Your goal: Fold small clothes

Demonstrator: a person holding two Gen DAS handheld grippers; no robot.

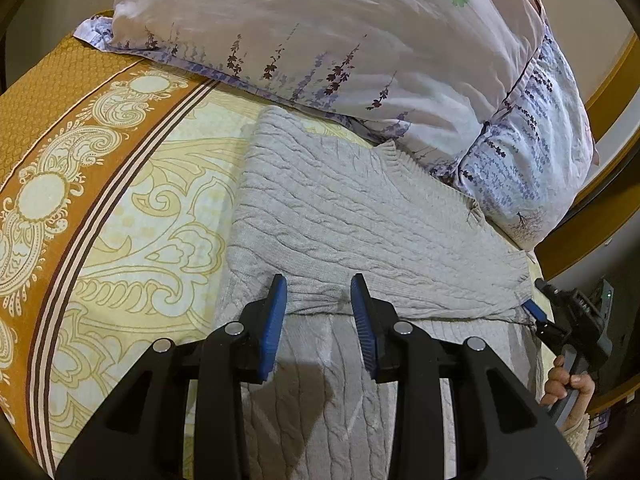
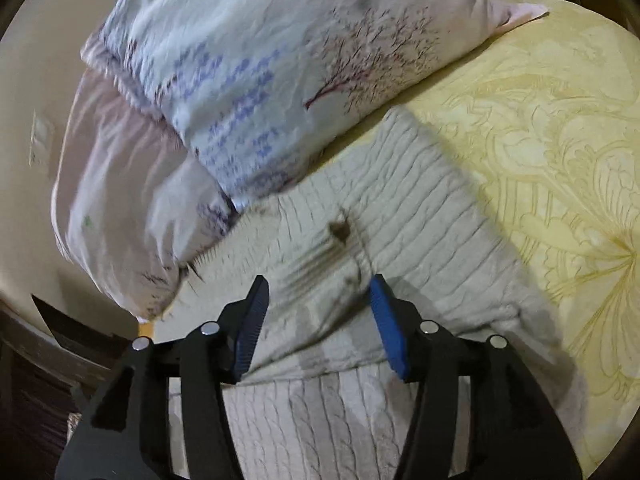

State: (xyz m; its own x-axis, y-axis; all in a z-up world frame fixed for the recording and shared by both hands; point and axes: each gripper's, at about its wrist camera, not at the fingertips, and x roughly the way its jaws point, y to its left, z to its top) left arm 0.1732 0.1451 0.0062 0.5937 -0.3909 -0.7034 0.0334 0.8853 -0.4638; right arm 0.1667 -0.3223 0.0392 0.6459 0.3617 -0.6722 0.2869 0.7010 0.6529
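A grey cable-knit sweater (image 1: 352, 220) lies on the bed, with its upper part folded over the lower part. My left gripper (image 1: 319, 284) is open, its blue pads just over the folded edge near the middle. My right gripper (image 2: 318, 286) is open too, over the sweater's right side near the neckline and a brown label (image 2: 340, 230). In the left wrist view the right gripper (image 1: 536, 314) shows at the sweater's right edge, held by a hand. Nothing is between either gripper's jaws.
The sweater rests on a yellow and orange patterned bedsheet (image 1: 120, 200). Floral pillows (image 1: 360, 40) are stacked just behind the sweater and touch its far edge; they also show in the right wrist view (image 2: 260, 60). A wooden bed frame (image 1: 600, 200) runs on the right.
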